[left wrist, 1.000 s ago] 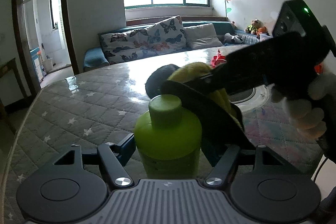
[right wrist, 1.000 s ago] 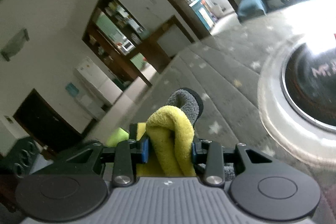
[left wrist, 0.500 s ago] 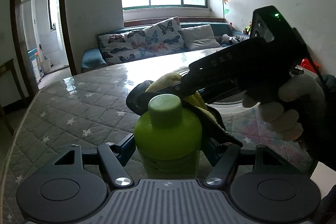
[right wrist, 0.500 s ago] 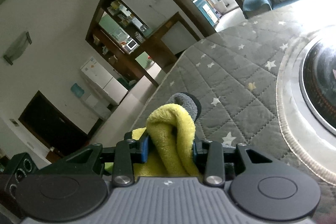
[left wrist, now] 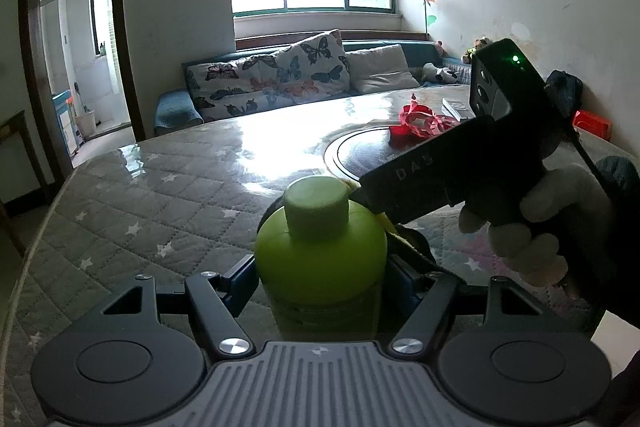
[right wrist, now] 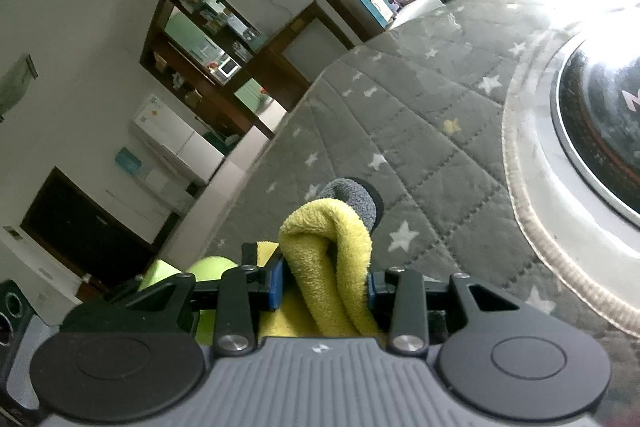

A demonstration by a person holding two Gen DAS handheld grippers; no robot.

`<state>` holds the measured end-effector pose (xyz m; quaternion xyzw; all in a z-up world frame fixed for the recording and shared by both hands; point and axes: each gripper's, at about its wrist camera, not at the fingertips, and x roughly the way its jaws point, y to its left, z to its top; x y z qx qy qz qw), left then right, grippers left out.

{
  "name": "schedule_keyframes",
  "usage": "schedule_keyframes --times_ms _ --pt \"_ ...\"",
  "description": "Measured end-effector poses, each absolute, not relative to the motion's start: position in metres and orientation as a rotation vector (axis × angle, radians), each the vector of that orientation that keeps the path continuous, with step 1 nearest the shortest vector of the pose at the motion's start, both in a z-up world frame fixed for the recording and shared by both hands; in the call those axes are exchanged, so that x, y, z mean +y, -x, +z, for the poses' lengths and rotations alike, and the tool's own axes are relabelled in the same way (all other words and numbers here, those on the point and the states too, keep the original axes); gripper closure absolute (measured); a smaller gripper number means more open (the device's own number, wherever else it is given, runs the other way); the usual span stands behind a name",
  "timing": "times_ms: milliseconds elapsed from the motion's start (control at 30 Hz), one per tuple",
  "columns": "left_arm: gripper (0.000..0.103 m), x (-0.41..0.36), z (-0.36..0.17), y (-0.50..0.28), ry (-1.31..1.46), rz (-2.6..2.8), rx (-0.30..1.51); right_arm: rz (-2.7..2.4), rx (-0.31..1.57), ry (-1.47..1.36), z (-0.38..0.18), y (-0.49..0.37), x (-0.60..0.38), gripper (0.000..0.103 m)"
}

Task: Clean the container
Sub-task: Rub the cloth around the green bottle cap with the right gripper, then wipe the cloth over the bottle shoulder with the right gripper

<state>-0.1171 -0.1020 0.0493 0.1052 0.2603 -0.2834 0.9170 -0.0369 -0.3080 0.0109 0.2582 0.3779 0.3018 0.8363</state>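
My left gripper (left wrist: pixel 322 279) is shut on an upright lime-green bottle (left wrist: pixel 320 259) with a matching cap, held above the quilted table. My right gripper (right wrist: pixel 326 283) is shut on a folded yellow cloth with a grey backing (right wrist: pixel 332 259). In the left wrist view the right gripper's black body (left wrist: pixel 460 163) and the gloved hand holding it sit just right of and behind the bottle's shoulder, and a sliver of the cloth (left wrist: pixel 390 225) shows against the bottle. In the right wrist view part of the green bottle (right wrist: pixel 208 267) shows at lower left.
The grey star-patterned quilted table cover (left wrist: pixel 160 195) has a round glass turntable (right wrist: pixel 592 131) in its middle. A red crumpled item (left wrist: pixel 420 123) and a white box (left wrist: pixel 456 105) lie farther back. A sofa with butterfly cushions (left wrist: pixel 280 79) stands behind the table.
The right gripper with the cloth has shifted right and back along the bottle's side; less cloth now shows beside the bottle. The left gripper still holds the bottle, and its view has turned slightly.
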Motion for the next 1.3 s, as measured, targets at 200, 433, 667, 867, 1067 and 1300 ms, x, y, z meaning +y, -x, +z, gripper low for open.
schedule_keyframes --times_ms 200,433,667,867,1067,1300 --pt "0.030 -0.101 0.050 0.118 -0.222 -0.584 0.534 0.627 0.813 -0.510 0.007 0.039 -0.308 0.066" --pt "0.030 -0.098 0.050 0.117 -0.227 -0.584 0.536 0.614 0.812 -0.466 0.006 0.052 -0.308 0.067" --pt "0.031 -0.101 0.051 0.120 -0.231 -0.564 0.535 0.601 0.809 -0.424 0.006 0.065 -0.308 0.067" --pt "0.031 -0.103 0.051 0.119 -0.232 -0.560 0.535 0.607 0.772 -0.465 0.023 0.084 -0.316 0.067" --pt "0.031 -0.103 0.048 0.121 -0.232 -0.559 0.537 0.642 0.692 -0.476 0.047 0.086 -0.317 0.067" --pt "0.031 -0.100 0.047 0.124 -0.226 -0.556 0.538 0.685 0.671 -0.479 0.055 0.072 -0.305 0.067"
